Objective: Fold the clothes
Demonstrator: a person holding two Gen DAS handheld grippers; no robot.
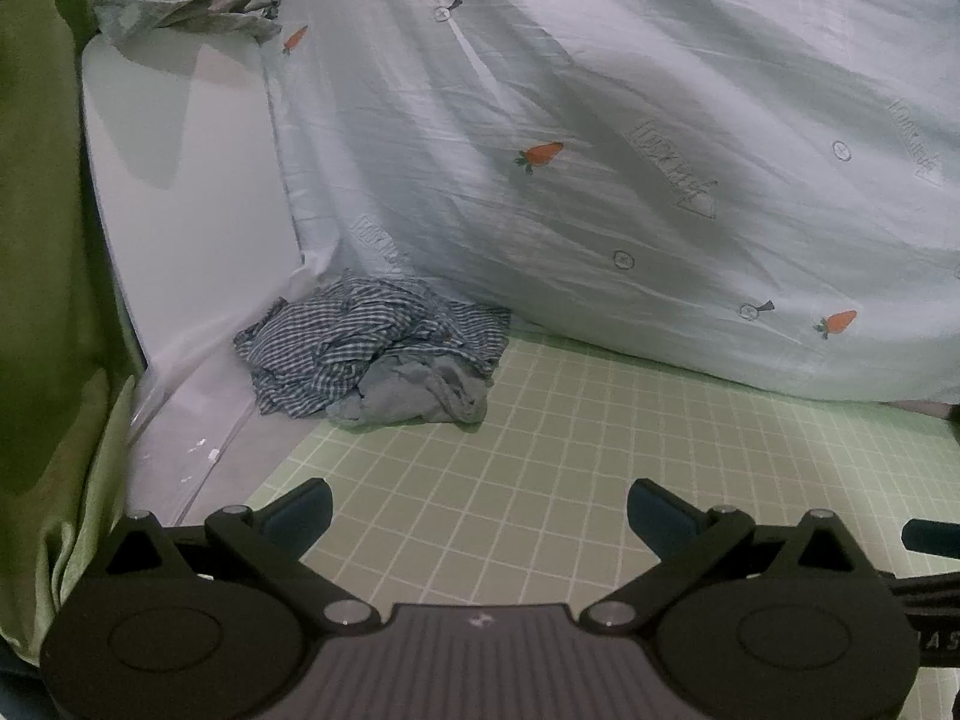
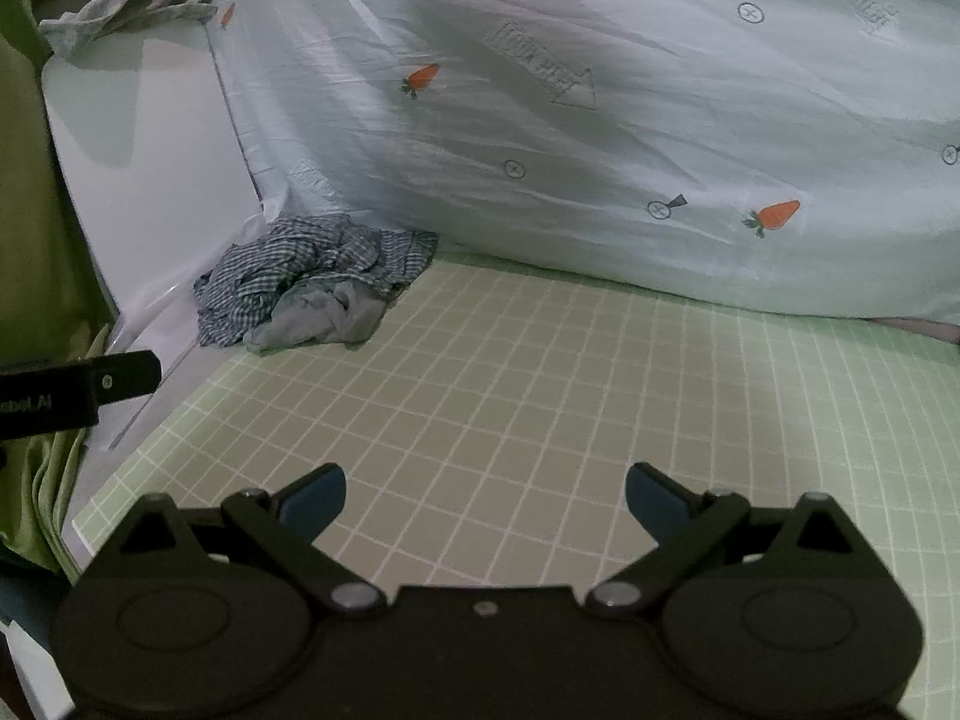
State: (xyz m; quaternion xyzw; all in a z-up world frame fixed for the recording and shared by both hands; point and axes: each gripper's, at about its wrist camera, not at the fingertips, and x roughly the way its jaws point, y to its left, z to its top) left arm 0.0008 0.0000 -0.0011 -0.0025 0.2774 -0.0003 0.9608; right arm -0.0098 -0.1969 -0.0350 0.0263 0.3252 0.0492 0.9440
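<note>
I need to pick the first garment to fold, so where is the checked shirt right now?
In both wrist views the checked shirt lies crumpled at the far left of the green grid mat, against the carrot-print sheet, with a grey garment beside it.

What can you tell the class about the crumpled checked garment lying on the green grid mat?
The checked garment is a thin blue-and-white woven fabric, unfolded and bunched into a loose heap. It lies at the far left corner of the green grid mat, against the carrot-print sheet behind it. A plain grey cloth rests crumpled against its near side. Neither hand-held gripper touches it.
</note>
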